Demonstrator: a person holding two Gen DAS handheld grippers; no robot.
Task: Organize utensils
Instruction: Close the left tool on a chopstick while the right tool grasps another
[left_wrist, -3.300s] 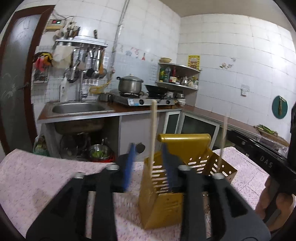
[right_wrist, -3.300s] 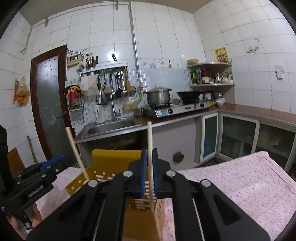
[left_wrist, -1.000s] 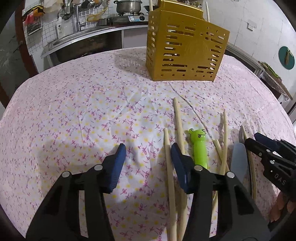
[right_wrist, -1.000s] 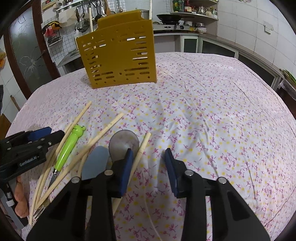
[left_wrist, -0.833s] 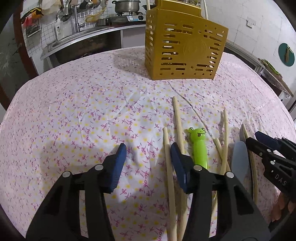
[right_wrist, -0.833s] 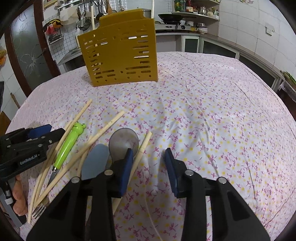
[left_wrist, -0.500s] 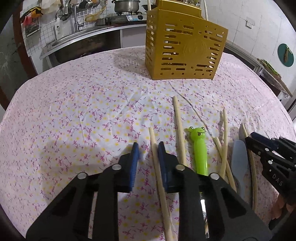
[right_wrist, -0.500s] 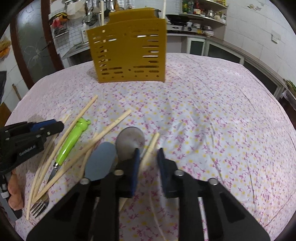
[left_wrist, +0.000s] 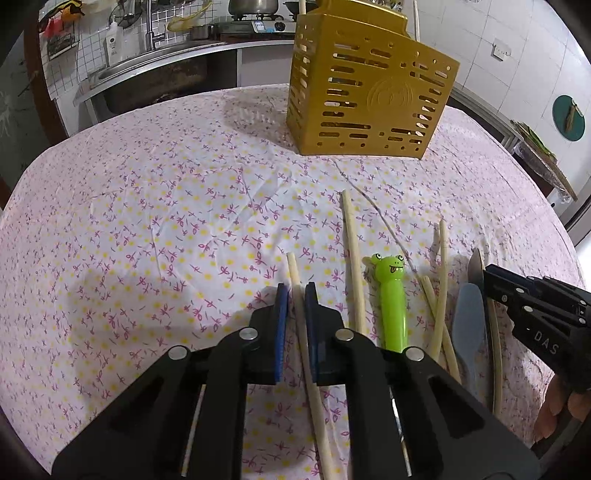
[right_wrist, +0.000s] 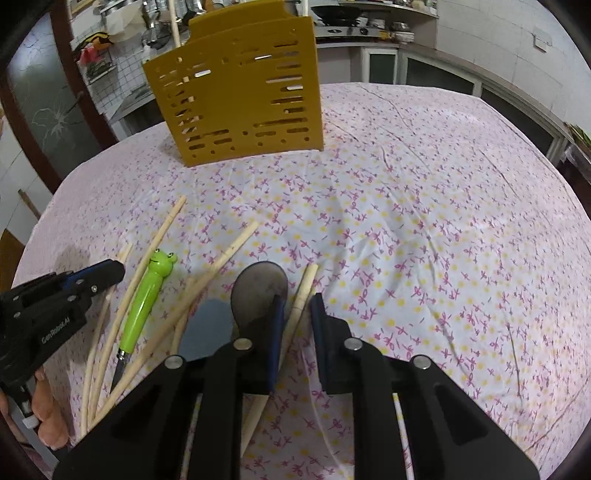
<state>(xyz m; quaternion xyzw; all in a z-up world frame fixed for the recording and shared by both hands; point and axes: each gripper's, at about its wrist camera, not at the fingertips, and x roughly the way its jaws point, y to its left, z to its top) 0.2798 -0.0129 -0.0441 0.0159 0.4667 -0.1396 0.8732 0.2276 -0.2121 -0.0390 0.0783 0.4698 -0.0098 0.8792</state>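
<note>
Kitchen tiles and a sink back the worktop (left_wrist: 147, 206) with its flowered cloth. Left tongs (left_wrist: 294, 295) pinch a chopstick (left_wrist: 301, 325) near the front edge; right tongs (right_wrist: 297, 306) pinch another chopstick (right_wrist: 301, 295) beside a spoon (right_wrist: 258, 286). Toward the far edge stands the yellow holder (left_wrist: 369, 96).

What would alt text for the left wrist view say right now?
The left hand-held gripper is shut on a wooden chopstick lying on a floral tablecloth. To its right lie more chopsticks, a green frog-handled utensil and the right hand-held gripper; a yellow slotted utensil holder stands beyond.
</note>
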